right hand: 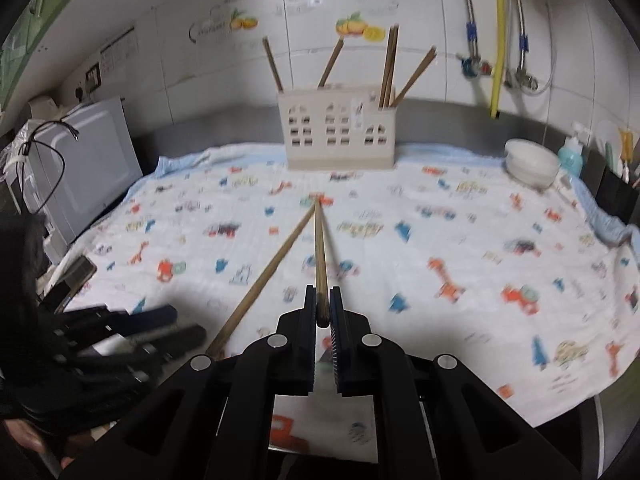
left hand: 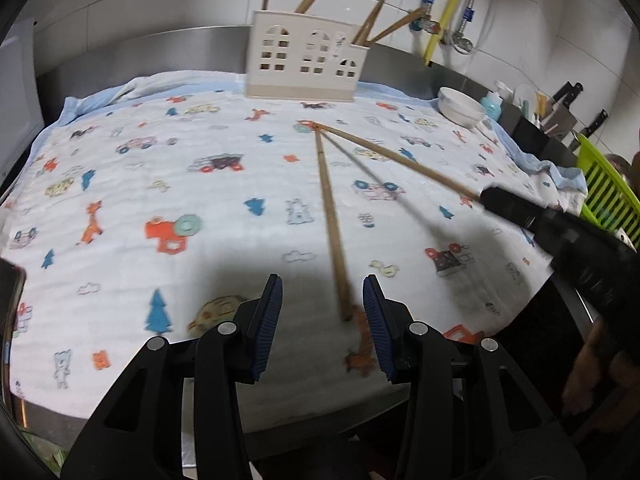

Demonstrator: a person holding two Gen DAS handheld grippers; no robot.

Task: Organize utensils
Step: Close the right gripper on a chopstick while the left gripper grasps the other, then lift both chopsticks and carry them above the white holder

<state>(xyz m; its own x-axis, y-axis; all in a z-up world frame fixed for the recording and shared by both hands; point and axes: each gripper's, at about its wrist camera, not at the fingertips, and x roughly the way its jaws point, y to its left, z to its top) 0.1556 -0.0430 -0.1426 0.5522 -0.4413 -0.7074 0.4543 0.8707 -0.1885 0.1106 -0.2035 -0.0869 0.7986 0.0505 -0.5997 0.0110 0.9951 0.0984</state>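
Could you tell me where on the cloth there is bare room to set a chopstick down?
The cloth lies bare left of the lying chopstick, out to its left edge, and right of the held chopstick, short of the white bowl. The chopsticks crowd the middle, the holder the back.

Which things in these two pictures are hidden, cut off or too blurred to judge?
- Left wrist view: the chopsticks in the holder are cut off by the top edge.
- Left wrist view: the right gripper hides the held chopstick end.
- Right wrist view: the left gripper is blurred; its opening is unreadable there.
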